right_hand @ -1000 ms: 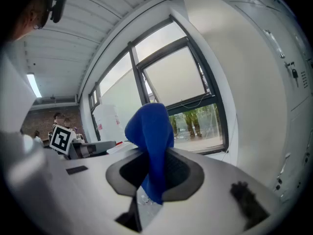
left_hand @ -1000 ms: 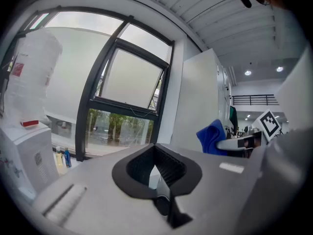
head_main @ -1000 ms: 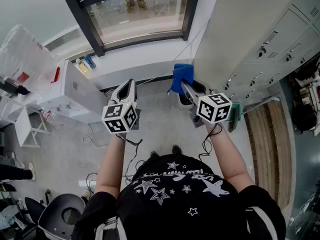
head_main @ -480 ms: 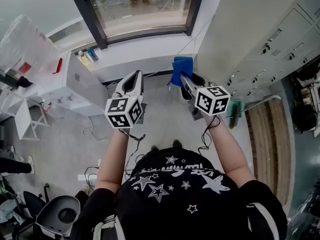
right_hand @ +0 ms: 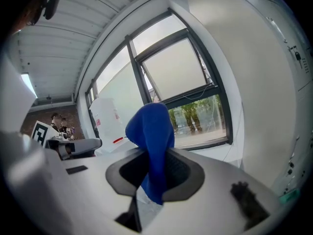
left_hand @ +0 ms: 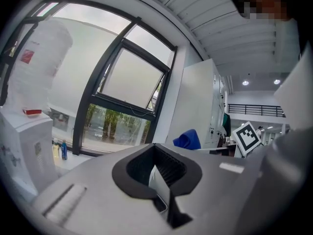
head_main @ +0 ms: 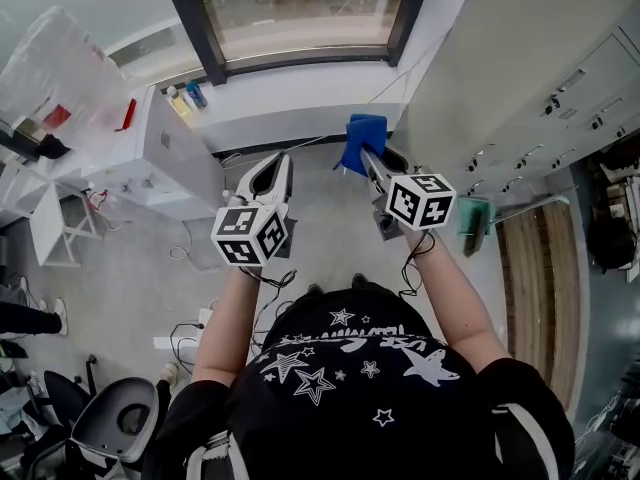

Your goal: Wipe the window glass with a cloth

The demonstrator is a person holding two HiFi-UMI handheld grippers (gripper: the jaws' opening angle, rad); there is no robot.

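the person's black star-printed shirt (head_main: 340,388) fills the bottom of the head view, with both bare forearms reaching forward over a grey floor (head_main: 330,238) strewn with cables. the left gripper (left_hand: 164,173) is held out with its jaws brought together and nothing between them. just beside it, the right gripper (right_hand: 152,182) is clamped on the blue cloth (right_hand: 152,136), which is bunched between the jaws and stands up above them in a rounded fold. in the head view the cloth sits at the tip of the right gripper, close to the corner of a tall white locker cabinet (head_main: 530,78) on the right and well apart from the glass. beyond both grippers runs a white sill (head_main: 300,98) with a few small bottles (head_main: 188,98) at its left end. above the sill is the window (head_main: 300,13) in its dark frame, with trees showing through the lower pane in the gripper views and an upper sash tilted open.
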